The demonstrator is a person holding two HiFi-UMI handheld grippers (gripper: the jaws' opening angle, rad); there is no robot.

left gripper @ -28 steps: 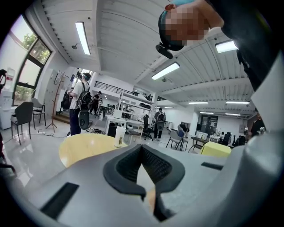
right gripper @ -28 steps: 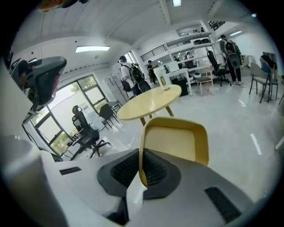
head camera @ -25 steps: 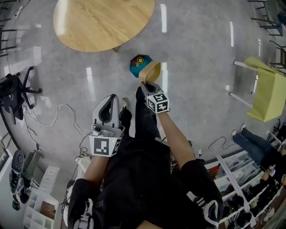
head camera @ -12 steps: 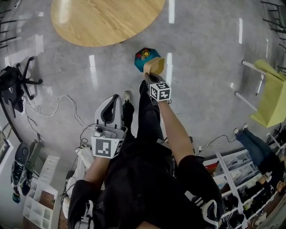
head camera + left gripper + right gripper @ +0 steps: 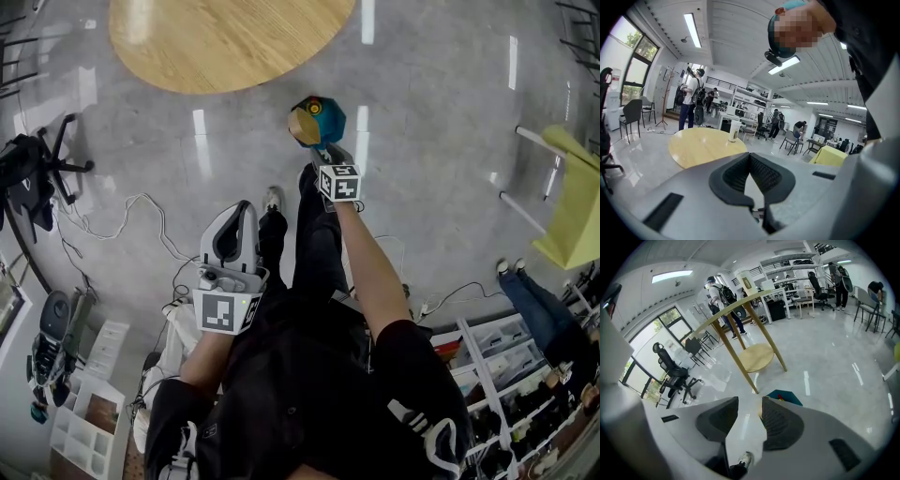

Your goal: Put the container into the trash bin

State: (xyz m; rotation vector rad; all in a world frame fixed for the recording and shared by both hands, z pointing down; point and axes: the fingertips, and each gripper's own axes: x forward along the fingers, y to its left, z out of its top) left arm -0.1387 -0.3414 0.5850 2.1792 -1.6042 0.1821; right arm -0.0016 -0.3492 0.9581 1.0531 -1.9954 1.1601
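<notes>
Over the teal trash bin [image 5: 330,117], the right gripper [image 5: 324,150] had just been opening, its jaws wide with nothing between them. The tan container [image 5: 302,125] lay just past them at the bin's left edge, while the left gripper [image 5: 240,216] hung closed and empty beside the person's leg [image 5: 314,244].

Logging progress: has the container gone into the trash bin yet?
Release looks done: the right gripper has just been opening, nothing between its fingers. The tan container shows at the mouth of the teal trash bin below. Nothing is in hand. Left: seeing it settle inside.
</notes>
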